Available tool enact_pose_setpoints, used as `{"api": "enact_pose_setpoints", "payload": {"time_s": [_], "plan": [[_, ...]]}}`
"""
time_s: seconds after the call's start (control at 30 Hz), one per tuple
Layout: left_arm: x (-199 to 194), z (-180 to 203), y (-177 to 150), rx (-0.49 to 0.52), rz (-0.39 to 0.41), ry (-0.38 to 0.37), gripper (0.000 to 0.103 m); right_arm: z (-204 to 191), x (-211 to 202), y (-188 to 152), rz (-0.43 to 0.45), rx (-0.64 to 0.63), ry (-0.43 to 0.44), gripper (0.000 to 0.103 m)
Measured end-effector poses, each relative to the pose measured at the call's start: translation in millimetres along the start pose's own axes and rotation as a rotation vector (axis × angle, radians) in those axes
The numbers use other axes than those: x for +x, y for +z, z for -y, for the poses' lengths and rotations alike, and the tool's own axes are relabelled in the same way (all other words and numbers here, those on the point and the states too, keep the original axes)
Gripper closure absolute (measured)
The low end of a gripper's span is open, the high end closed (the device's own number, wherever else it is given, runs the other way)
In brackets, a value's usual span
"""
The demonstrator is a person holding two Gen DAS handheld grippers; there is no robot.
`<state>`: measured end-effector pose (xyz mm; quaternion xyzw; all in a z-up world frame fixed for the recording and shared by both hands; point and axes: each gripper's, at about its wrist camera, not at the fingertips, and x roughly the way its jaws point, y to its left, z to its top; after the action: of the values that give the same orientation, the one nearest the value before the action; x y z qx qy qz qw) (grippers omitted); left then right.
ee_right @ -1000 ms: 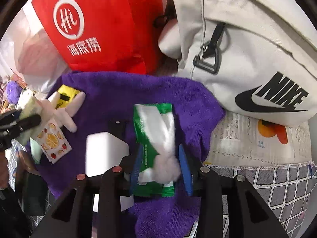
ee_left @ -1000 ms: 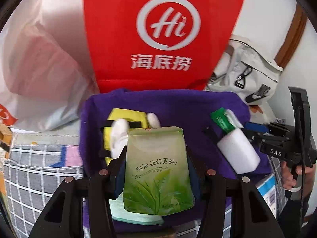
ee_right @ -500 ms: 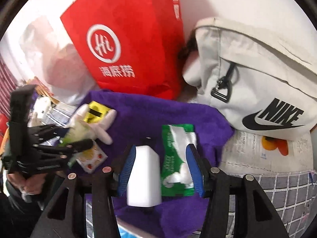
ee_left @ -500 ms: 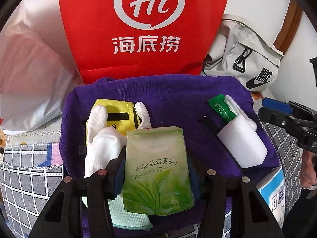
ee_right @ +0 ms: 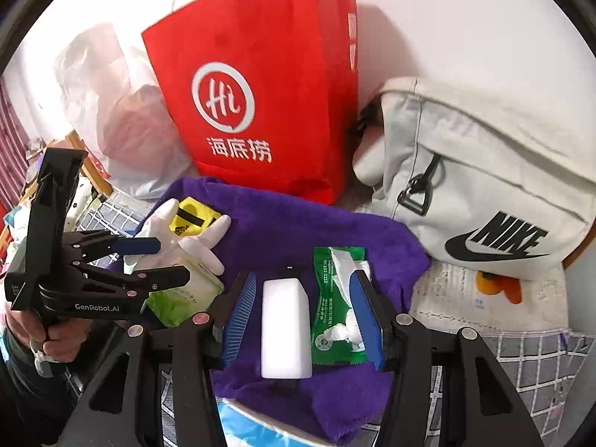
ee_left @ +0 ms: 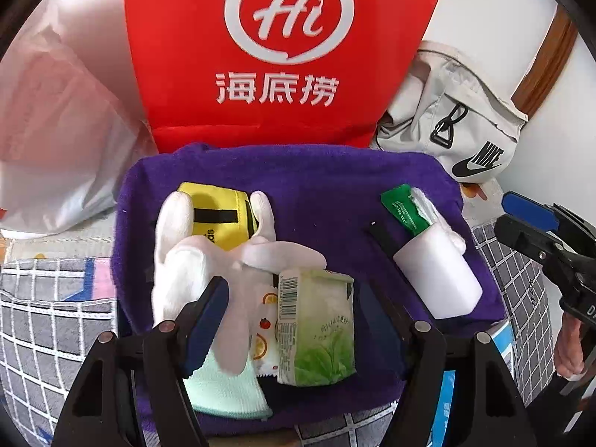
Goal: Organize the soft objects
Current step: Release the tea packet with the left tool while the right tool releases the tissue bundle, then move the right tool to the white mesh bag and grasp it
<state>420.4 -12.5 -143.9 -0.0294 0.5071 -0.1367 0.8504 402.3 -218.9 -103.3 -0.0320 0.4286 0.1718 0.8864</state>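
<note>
A purple towel carries the soft items. My left gripper is open above a light green tissue pack that lies loose between its fingers, beside a white glove, a yellow pouch, a fruit-print packet and a mint cloth. My right gripper is open above a white block and a torn green wipe packet. The left gripper also shows in the right wrist view, the right gripper in the left.
A red Hi shopping bag stands behind the towel. A white Nike bag lies at the right, a translucent plastic bag at the left. Grey checked bedding surrounds the towel.
My left gripper has opened and let go of the green tissue pack, which now lies tilted on the towel. My right gripper let go of the wipe packet earlier and has drawn back.
</note>
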Motion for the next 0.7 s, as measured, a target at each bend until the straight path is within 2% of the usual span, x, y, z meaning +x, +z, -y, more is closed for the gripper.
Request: {"api": "enact_pose_setpoints", "payload": {"time_s": [0.13,0.23,0.33,0.57,0.7], "plan": [[-27,0,-1,-0.009,0.039,0.018,0.032,-10,-17,-5,0.025,0.037,0.032,0.051],[-46,-1,-4,-0.025,0.066,0.019,0.032,-21,-28,-18,0.006,0.056,0.067,0.051],[-67,-1,-10,-0.028,0.074,0.022,0.032,-36,-42,-36,-0.008,0.041,0.057,0.051],[-122,-4,-50,-0.023,0.136,0.057,0.032,-76,-84,-89,0.013,0.022,0.113,0.051],[-146,-8,-79,-0.038,0.154,-0.018,0.032,-103,-101,-117,-0.008,0.019,0.186,0.047]]}}
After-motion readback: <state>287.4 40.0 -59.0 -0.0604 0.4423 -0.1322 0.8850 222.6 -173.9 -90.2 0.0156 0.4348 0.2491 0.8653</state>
